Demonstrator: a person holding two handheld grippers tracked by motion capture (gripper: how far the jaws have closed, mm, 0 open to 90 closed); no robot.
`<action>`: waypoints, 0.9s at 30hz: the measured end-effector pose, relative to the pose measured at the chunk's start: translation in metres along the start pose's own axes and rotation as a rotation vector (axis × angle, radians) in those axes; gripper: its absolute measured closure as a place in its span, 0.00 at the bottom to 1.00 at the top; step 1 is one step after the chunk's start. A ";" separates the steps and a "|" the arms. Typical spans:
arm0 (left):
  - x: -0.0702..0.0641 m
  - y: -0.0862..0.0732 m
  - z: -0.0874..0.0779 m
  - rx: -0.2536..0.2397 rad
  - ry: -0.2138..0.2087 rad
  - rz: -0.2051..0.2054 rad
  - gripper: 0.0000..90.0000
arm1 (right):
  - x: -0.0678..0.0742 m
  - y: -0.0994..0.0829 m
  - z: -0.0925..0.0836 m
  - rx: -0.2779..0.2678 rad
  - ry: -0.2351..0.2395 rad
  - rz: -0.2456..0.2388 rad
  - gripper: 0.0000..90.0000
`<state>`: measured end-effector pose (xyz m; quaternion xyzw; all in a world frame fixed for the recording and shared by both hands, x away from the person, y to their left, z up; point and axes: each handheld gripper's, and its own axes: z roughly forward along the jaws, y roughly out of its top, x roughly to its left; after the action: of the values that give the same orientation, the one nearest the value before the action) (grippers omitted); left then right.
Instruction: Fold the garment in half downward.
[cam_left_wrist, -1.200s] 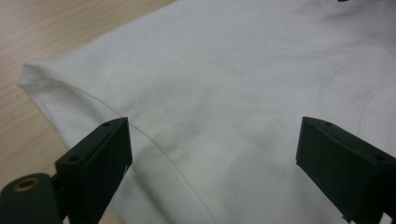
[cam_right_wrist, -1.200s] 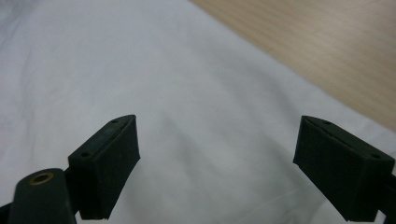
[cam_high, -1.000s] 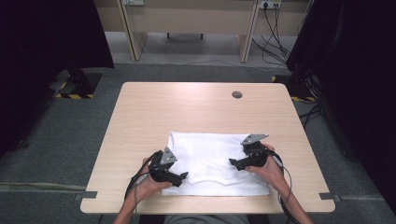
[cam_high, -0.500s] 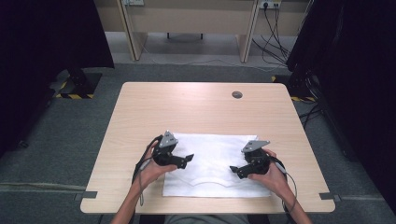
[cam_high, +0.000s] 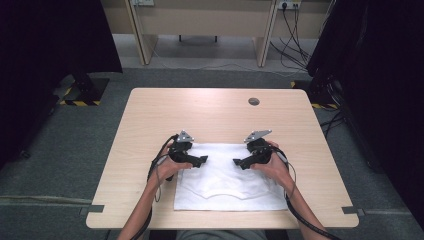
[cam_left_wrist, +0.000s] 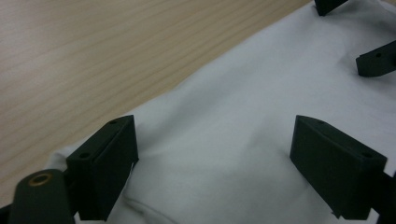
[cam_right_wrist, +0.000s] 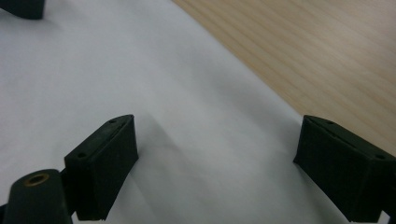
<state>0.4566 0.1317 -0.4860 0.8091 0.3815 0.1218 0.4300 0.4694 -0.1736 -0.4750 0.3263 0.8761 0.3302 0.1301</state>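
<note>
Both claws (cam_high: 218, 161) wide over cloth (cam_high: 227, 192)

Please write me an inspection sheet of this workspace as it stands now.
Surface: wooden table, a round hole near its far right.
Job's things: white cloth, folded, flat on the near half.
Clutter: nothing seen.
Grippers: left gripper and right gripper open over the cloth's far edge, facing each other; nothing held.
Cables: one trails from each gripper along the forearms; more on the floor beyond.
Surroundings: grey floor, dark curtains either side, desk legs behind.
</note>
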 end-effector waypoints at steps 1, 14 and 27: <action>0.000 -0.001 -0.002 0.012 -0.002 0.030 0.17 | -0.004 -0.002 -0.003 0.011 -0.015 0.013 0.14; -0.020 0.010 0.006 -0.020 0.025 0.080 0.14 | -0.011 0.017 -0.010 -0.017 -0.009 0.061 0.14; -0.024 0.003 0.010 0.035 -0.055 0.118 0.13 | 0.022 0.039 0.030 0.010 0.085 -0.014 0.16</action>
<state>0.4470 0.1074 -0.4860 0.8407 0.3232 0.1179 0.4181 0.4849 -0.1227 -0.4718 0.3064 0.8848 0.3385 0.0934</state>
